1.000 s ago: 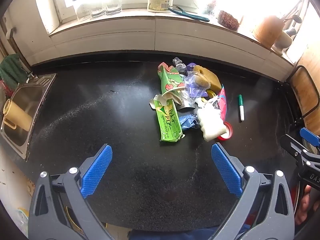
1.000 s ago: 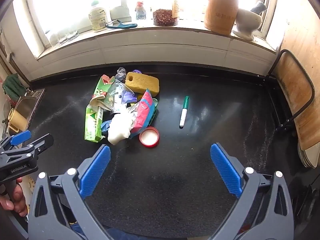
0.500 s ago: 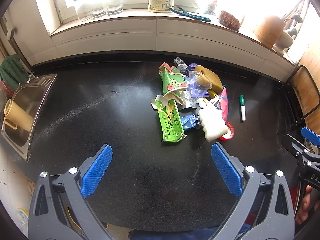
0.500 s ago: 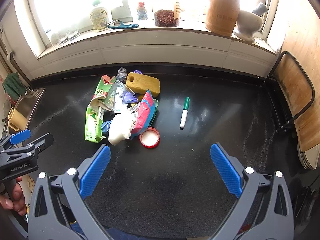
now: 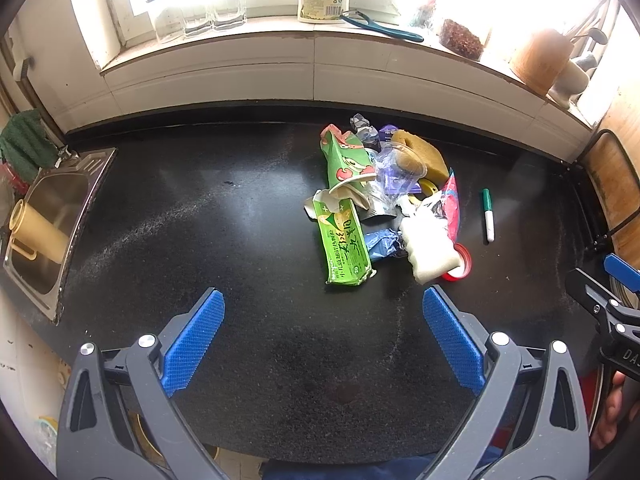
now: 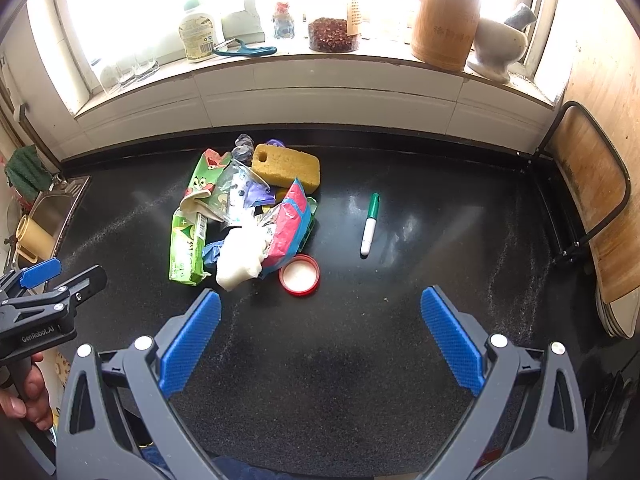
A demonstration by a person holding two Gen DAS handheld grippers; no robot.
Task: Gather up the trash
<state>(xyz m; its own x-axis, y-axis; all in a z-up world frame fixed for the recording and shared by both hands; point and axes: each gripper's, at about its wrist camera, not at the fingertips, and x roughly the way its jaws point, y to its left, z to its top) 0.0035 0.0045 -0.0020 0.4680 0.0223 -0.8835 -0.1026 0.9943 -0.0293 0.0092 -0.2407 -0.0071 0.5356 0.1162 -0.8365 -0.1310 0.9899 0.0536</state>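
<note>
— Where does the trash lie on our bench [image 5: 200, 208]?

— The trash pile [image 6: 244, 216] sits mid-bench toward the back edge, ahead of both claws. Our left gripper [image 5: 323, 322] and right gripper [image 6: 320, 320] hover spread wide, holding nothing.

— What is nearest?

— The green carton [image 5: 344, 240], its long axis pointing at us, lies nearer our left; the front is bare.

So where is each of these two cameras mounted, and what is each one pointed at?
Left wrist view: sits on the left gripper, looking forward over the black counter at the trash pile; its own open blue fingers show, with the right gripper at the right edge.
Right wrist view: sits on the right gripper, facing the same pile and window sill; its open fingers show, plus the left gripper and a hand.
Shared: pile, green marker, sink.
</note>
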